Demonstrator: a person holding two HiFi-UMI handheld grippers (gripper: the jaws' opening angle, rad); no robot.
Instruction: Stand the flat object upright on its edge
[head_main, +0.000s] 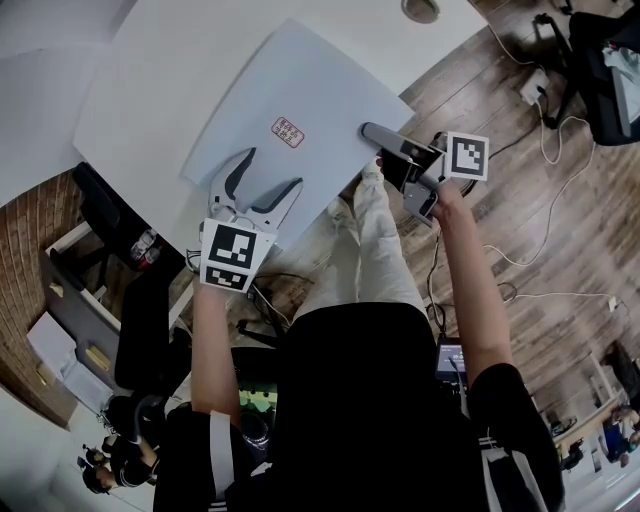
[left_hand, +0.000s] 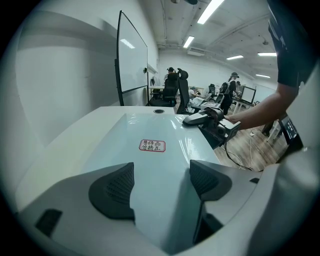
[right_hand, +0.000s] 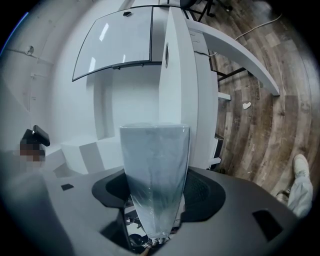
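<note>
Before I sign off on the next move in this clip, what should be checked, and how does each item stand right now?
1. Right claw shut on the flat panel, at its edge: ok.
2. Left claw gripping the panel: not ok; its jaws are apart over the top face.
3. Panel upright on its edge: not ok; it lies flat over the white table.
4. Red sticker in view, facing up: ok.
5. Panel resting on the table or lifted off it: cannot tell.

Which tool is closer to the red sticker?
Left. The left tool lies open just beside the sticker; the right tool clamps the panel edge farther off.
</note>
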